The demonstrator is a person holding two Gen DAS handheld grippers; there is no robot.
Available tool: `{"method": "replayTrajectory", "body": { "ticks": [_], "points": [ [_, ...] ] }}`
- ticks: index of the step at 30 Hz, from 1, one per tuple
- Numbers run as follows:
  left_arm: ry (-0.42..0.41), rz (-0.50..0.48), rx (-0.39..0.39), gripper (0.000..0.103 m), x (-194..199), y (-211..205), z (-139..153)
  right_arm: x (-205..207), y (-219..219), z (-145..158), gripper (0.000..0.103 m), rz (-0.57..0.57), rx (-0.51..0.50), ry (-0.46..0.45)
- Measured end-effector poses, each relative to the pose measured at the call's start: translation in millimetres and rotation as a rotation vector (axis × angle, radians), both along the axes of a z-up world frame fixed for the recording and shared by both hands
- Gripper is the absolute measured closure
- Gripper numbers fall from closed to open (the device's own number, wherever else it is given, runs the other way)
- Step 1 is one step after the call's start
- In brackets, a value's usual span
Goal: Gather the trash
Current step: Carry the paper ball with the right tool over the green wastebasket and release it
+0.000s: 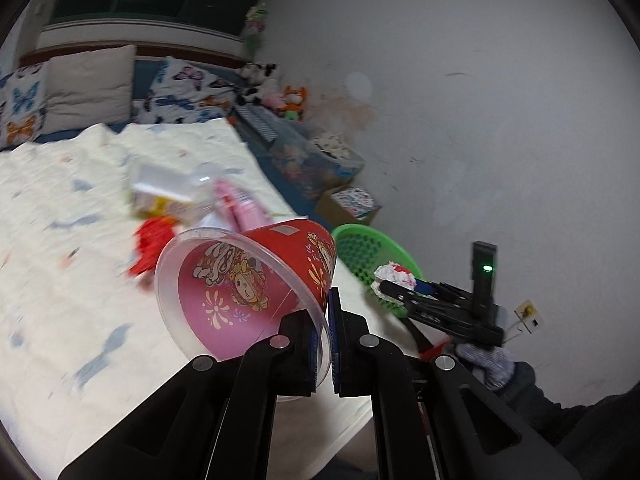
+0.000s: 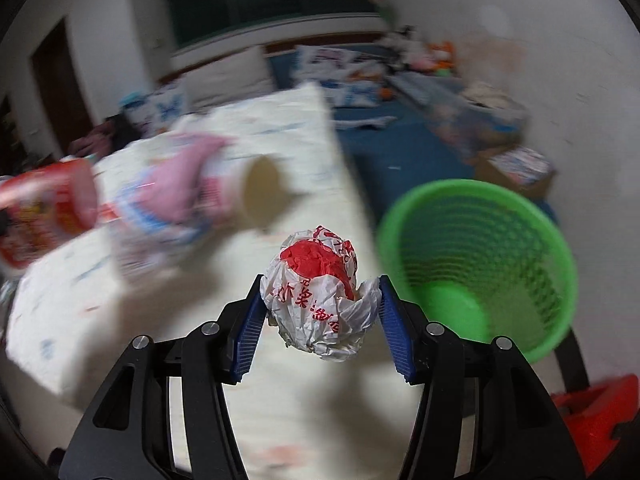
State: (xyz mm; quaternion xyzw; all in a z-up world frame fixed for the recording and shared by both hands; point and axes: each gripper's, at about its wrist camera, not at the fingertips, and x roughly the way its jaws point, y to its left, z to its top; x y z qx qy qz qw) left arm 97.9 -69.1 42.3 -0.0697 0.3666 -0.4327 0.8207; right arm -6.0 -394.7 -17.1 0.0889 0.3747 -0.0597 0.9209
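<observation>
My left gripper pinches the red cup by its rim, lifted above the bed, axis tilted, mouth toward camera-left. Right gripper clamps the crumpled wrapper beside the green basket.

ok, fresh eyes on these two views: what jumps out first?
The crumpled red-and-white wrapper dead centre in the right wrist view, pinched between the right gripper jaws. Just right of it stands the bright green basket beside the bed. In the left wrist view, the red printed cup fills the middle, its clear rim clamped in the shut left gripper.
</observation>
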Motion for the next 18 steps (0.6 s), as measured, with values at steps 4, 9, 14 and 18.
{"method": "replayTrajectory", "body": {
  "ticks": [4,9,14,18],
  "points": [
    [-0.006,-0.052,0.014,0.098,12.9,-43.0,4.7,13.2,-54.2,-24.2,0.048,-0.095,0.004,0.057],
    [0.008,-0.089,0.035,0.098,27.4,-84.0,3.4,34.5,-105.9,-55.4,0.046,-0.165,0.066,0.112],
    [0.023,-0.13,0.079,0.098,43.9,-123.8,-4.5,45.3,-133.4,-69.0,0.044,-0.203,0.052,0.12],
    [0.024,-0.172,0.111,0.098,53.7,-158.3,-11.2,47.3,-147.3,-70.0,0.031,-0.235,0.042,0.101]
  ]
}}
